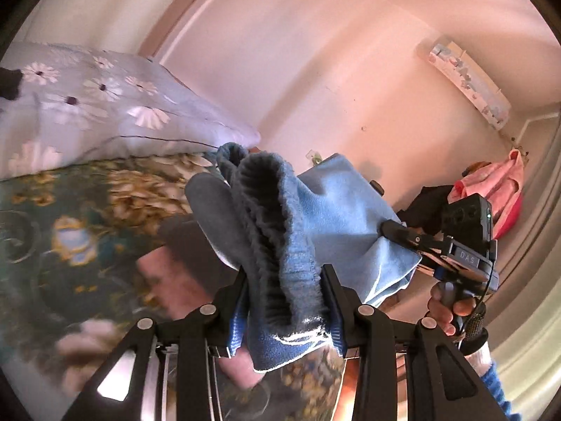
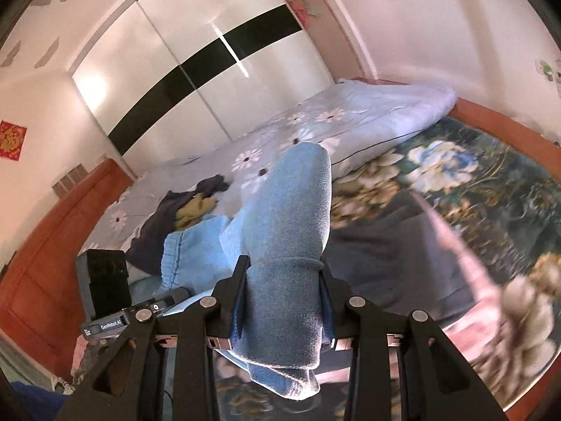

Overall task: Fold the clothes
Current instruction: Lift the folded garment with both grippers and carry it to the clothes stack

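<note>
Blue fleece garment (image 1: pixel 336 203) is off the bed, bunched and slung between both grippers. Left gripper (image 1: pixel 287 301) pinches the ribbed band; right gripper (image 2: pixel 284 291) clamps a thick fold. No clean fold visible yet, so I'd call it early. Dark clothes (image 2: pixel 164 217) lie unfolded on the floral duvet (image 2: pixel 333 119).

A bed with a dark floral bedspread (image 2: pixel 466 189) & a pale lilac daisy-print quilt (image 2: pixel 354 115) bunched toward the far side. Orange-brown wooden bed frame (image 2: pixel 52 245) along the edge. Behind: white sliding wardrobe (image 2: pixel 182 35) w/ a black band across its doors. Red square decoration (image 2: pixel 12 139) on the wall at left. Wall-mounted air conditioner (image 1: pixel 470 86) under a patterned cover, high on a pinkish wall.
</note>
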A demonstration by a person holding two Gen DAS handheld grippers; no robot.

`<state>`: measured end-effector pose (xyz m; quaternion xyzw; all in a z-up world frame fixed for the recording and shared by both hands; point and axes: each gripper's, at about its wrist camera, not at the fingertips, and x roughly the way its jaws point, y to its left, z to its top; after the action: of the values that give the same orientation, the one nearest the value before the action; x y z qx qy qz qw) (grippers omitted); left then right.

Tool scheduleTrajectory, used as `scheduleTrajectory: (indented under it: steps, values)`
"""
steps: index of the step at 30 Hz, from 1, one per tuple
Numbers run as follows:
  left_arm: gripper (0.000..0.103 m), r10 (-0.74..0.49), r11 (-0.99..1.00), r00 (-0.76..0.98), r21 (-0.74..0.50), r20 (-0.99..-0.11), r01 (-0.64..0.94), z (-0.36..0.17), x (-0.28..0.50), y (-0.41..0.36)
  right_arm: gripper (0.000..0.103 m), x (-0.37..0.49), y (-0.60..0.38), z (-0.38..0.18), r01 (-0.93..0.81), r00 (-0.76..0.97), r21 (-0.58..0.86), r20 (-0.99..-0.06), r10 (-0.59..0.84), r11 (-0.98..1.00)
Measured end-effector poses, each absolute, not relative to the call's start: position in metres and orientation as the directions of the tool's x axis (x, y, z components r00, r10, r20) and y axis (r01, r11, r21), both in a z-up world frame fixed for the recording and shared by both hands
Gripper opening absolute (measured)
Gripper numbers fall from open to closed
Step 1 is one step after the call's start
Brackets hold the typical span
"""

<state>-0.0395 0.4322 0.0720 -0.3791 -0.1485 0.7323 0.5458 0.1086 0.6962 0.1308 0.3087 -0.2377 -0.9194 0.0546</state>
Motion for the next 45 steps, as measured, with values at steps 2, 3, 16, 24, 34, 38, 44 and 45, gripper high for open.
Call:
scheduleTrajectory:
  steps: [2, 3, 16, 24, 34, 38, 44, 45]
  values:
    - [0.041, 0.909, -0.366, -0.119, -0.627, -0.4, -0.688, 0.068, -0.04, 0.455, 0.037, 0.101, 0.714, 0.126, -0.061, -0.795, 0.468, -0.556, -0.24, -0.882]
    - [0.041, 0.904, -0.376, -0.131, -0.614, -0.407, -0.694, 0.066, -0.037, 0.463, 0.037, 0.098, 0.723, 0.123, -0.068, -0.791, 0.466, -0.564, -0.237, -0.882]
    - [0.043, 0.874, -0.441, -0.19, -0.568, -0.446, -0.695, 0.024, -0.028, 0.491, 0.038, 0.075, 0.778, 0.067, -0.084, -0.752, 0.508, -0.597, -0.28, -0.857]
    - [0.044, 0.858, -0.46, -0.186, -0.556, -0.479, -0.693, 0.014, -0.029, 0.497, 0.04, 0.071, 0.788, 0.041, -0.152, -0.733, 0.525, -0.628, -0.261, -0.837]
    - [0.059, 0.832, -0.503, -0.27, -0.455, -0.484, -0.734, 0.068, -0.021, 0.477, 0.045, 0.076, 0.781, 0.07, -0.206, -0.726, 0.412, -0.673, -0.143, -0.888]
    - [0.06, 0.833, -0.501, -0.306, -0.392, -0.461, -0.772, 0.097, -0.018, 0.487, 0.045, 0.087, 0.784, 0.084, -0.237, -0.751, 0.393, -0.655, -0.09, -0.889]
    - [0.06, 0.83, -0.464, -0.29, -0.301, -0.478, -0.833, 0.108, -0.017, 0.527, 0.045, 0.097, 0.755, 0.099, -0.164, -0.762, 0.324, -0.642, -0.089, -0.932]
    - [0.06, 0.82, -0.472, -0.291, -0.297, -0.493, -0.83, 0.104, -0.02, 0.532, 0.045, 0.098, 0.75, 0.099, -0.152, -0.755, 0.298, -0.65, -0.083, -0.942]
